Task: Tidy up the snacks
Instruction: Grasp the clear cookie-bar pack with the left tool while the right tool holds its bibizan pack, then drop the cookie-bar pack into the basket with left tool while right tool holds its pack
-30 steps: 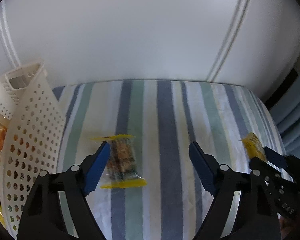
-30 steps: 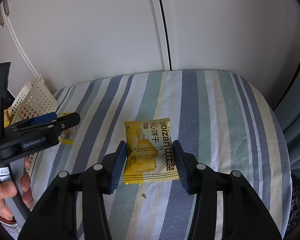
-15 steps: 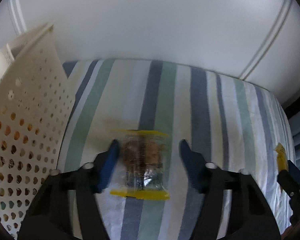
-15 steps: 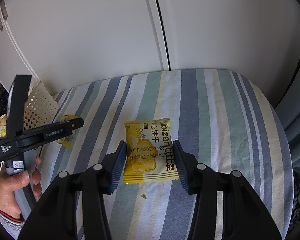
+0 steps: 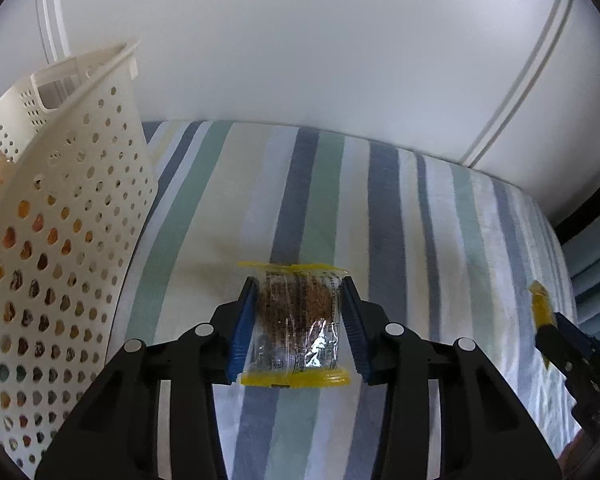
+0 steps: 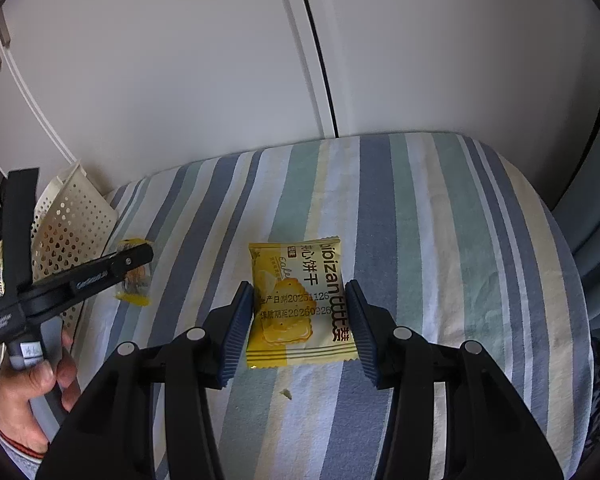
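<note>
Item one: a clear snack pack [image 5: 296,328] with yellow end seals and brown contents, at lower centre of the left wrist view. We find the left gripper [image 5: 298,330] clamped on it, a blue pad pressed to each side. In the right wrist view the same pack shows at left, partly hidden by that gripper.

Item two: a yellow biscuit pack [image 6: 300,306], printed side up, at centre of the right wrist view. We note the right gripper [image 6: 300,322] grasping it, pads against both side edges. Whether either pack is lifted off the cloth we cannot tell.

Item three: a striped cloth [image 5: 420,220] in blue, green and cream, covering the tabletop under both packs. A small crumb [image 6: 286,394] lies on it below the biscuit pack.

Item four: a cream perforated basket [image 5: 60,220] at the left edge of the left wrist view, orange items visible through its holes.

Item five: a hand [image 6: 32,396] at lower left of the right wrist view, holding the left gripper's handle.

Backdrop: white cabinet doors [image 6: 180,60].
</note>
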